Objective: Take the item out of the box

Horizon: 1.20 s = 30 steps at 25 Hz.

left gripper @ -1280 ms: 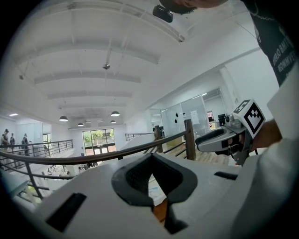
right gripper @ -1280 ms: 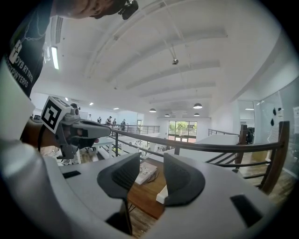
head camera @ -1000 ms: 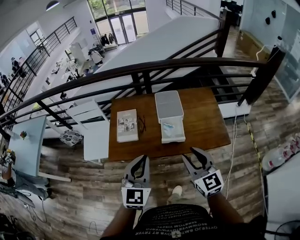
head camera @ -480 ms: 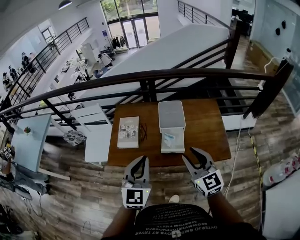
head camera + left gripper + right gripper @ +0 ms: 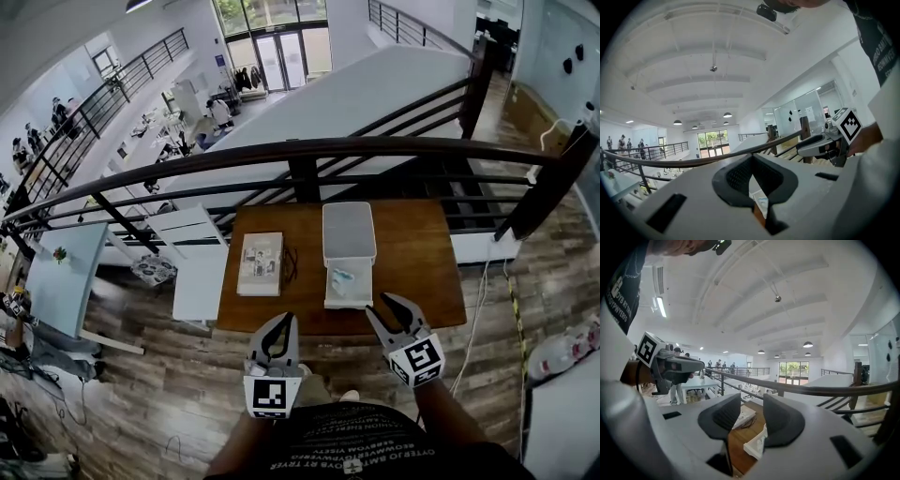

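Note:
An open white box (image 5: pixel 345 289) stands on the brown table (image 5: pixel 412 253), its lid (image 5: pixel 348 232) laid back behind it. A small pale item with blue print (image 5: pixel 341 277) lies inside. Both grippers hover short of the table's near edge, over the floor. My left gripper (image 5: pixel 281 321) has its fingertips together with nothing between them; in its own view the left gripper (image 5: pixel 752 157) shows a sliver of the box (image 5: pixel 760 204) below the tips. My right gripper (image 5: pixel 393 310) is open and empty, just in front of the box. In the right gripper view the box (image 5: pixel 754 446) shows between the spread jaws.
A booklet (image 5: pixel 260 263) lies on the table's left half with a dark looped cord (image 5: pixel 286 262) beside it. A dark metal railing (image 5: pixel 309 150) runs behind the table. A white table (image 5: pixel 192 258) stands to the left, and a white cable (image 5: pixel 483 300) hangs at the right.
The table and box have drawn nearer to the grippers as the view shifted forward. Both grippers keep the same jaw positions.

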Each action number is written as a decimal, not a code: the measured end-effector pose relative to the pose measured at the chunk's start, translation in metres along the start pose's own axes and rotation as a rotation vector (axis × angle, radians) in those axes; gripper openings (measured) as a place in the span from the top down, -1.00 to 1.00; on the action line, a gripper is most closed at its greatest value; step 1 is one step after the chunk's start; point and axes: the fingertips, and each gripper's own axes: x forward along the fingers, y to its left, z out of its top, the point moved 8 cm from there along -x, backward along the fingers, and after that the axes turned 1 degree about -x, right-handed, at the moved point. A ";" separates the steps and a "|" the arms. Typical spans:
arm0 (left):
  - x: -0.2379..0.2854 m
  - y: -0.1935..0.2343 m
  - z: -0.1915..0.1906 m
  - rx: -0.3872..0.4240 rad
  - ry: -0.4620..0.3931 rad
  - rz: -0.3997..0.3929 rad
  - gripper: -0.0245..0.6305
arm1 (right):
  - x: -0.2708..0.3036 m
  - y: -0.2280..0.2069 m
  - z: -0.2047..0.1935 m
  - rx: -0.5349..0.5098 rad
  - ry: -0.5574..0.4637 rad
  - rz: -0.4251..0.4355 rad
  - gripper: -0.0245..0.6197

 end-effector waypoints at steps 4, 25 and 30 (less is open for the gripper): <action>0.013 0.006 -0.001 0.000 0.017 -0.001 0.91 | 0.014 -0.008 -0.007 0.007 0.016 0.002 0.51; 0.132 0.074 -0.023 -0.016 0.032 -0.109 0.91 | 0.129 -0.055 -0.051 0.067 0.152 -0.026 0.50; 0.153 0.086 -0.032 -0.006 0.037 -0.128 0.91 | 0.156 -0.063 -0.075 0.078 0.201 -0.022 0.50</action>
